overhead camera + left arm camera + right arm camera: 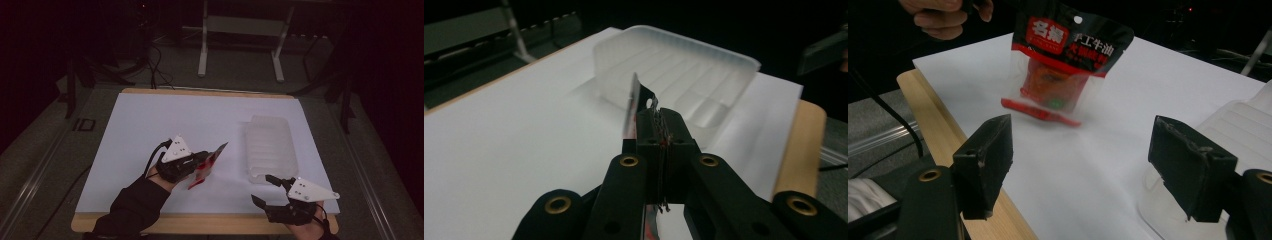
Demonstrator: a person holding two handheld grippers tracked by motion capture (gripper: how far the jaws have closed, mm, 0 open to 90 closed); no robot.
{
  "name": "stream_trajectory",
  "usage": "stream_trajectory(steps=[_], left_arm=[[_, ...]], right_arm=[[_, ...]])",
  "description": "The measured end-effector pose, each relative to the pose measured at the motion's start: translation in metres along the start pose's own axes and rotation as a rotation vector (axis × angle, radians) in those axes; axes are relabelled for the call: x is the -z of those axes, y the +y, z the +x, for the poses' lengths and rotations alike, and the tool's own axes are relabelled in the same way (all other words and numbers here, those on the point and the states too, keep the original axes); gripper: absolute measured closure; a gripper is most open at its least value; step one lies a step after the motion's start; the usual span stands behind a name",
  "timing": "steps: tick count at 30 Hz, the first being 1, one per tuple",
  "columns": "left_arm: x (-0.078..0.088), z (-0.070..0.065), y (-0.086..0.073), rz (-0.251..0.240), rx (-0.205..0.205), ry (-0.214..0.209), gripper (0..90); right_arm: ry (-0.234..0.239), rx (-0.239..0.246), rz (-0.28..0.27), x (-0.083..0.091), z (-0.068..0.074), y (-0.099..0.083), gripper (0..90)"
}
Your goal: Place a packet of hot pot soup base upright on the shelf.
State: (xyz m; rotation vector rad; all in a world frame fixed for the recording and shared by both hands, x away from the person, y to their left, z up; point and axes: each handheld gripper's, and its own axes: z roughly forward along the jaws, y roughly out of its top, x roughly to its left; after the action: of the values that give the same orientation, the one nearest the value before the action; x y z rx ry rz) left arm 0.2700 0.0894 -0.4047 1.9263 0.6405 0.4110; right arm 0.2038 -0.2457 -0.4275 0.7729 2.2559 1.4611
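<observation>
A snack packet (216, 154) with a black and red top and a clear lower part hangs above the white sheet (150, 120); its red bottom edge is just above the sheet. My left gripper (204, 162) is shut on the packet's side edge, which the left gripper view shows edge-on (636, 107) between the closed jaws (659, 120). The right gripper view shows the packet's printed face (1063, 65). My right gripper (262, 189) is near the table's front right edge, open (1080, 145), with nothing between its jaws. It points toward the packet.
A clear ribbed plastic tray (270, 145) lies on the right half of the sheet, just beyond the right gripper and close to its right jaw (1243, 125). The wooden table edge (200, 222) runs along the front. A metal frame (240, 30) stands on the floor behind.
</observation>
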Motion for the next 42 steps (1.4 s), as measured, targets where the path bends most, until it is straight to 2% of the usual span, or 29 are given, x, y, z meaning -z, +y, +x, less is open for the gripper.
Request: stream_trajectory(steps=[4,6,10,12,15,16,18,23,25,29,32,35,39,42], left_arm=[[0.008,0.001,0.007,-0.018,-0.021,-0.024,88.5],[0.012,0.003,0.01,-0.031,-0.025,-0.058,88.4],[0.021,0.003,0.017,-0.052,-0.065,-0.087,88.4],[0.025,0.003,0.02,-0.06,-0.081,-0.114,88.4],[0.031,0.004,0.022,-0.071,-0.106,-0.143,88.4],[0.031,0.004,0.022,-0.071,-0.106,-0.143,88.4],[0.035,0.006,0.023,-0.078,-0.121,-0.172,88.4],[0.042,0.008,0.022,-0.108,-0.137,-0.249,88.3],[0.043,0.008,0.021,-0.11,-0.147,-0.26,88.3],[0.046,0.008,0.02,-0.122,-0.156,-0.276,88.3],[0.049,0.008,0.019,-0.131,-0.165,-0.285,88.3],[0.051,0.009,0.018,-0.133,-0.158,-0.293,88.3],[0.052,0.008,0.015,-0.126,-0.171,-0.298,88.3],[0.051,0.007,0.014,-0.131,-0.168,-0.3,88.2]], right_arm=[[0.002,-0.004,0.004,0.0,-0.002,0.001,24.6],[-0.004,-0.005,0.001,0.001,-0.003,0.003,22.9],[0.0,0.008,-0.02,0.006,-0.006,0.009,21.8],[0.0,0.038,-0.024,0.007,-0.008,0.014,21.8],[0.032,0.067,-0.038,0.009,-0.013,0.023,22.5],[0.032,0.067,-0.038,0.009,-0.013,0.023,22.5],[0.062,0.109,-0.045,0.009,-0.019,0.035,24.4],[0.126,0.172,-0.05,0.005,-0.028,0.054,27.4],[0.169,0.186,-0.055,0.001,-0.032,0.063,28.0],[0.209,0.22,-0.051,-0.007,-0.034,0.075,29.4],[0.256,0.221,-0.033,-0.019,-0.032,0.082,29.4],[0.283,0.22,-0.013,-0.03,-0.03,0.085,29.6],[0.298,0.215,0.014,-0.048,-0.027,0.087,31.1],[0.316,0.215,0.034,-0.059,-0.027,0.087,37.1]])
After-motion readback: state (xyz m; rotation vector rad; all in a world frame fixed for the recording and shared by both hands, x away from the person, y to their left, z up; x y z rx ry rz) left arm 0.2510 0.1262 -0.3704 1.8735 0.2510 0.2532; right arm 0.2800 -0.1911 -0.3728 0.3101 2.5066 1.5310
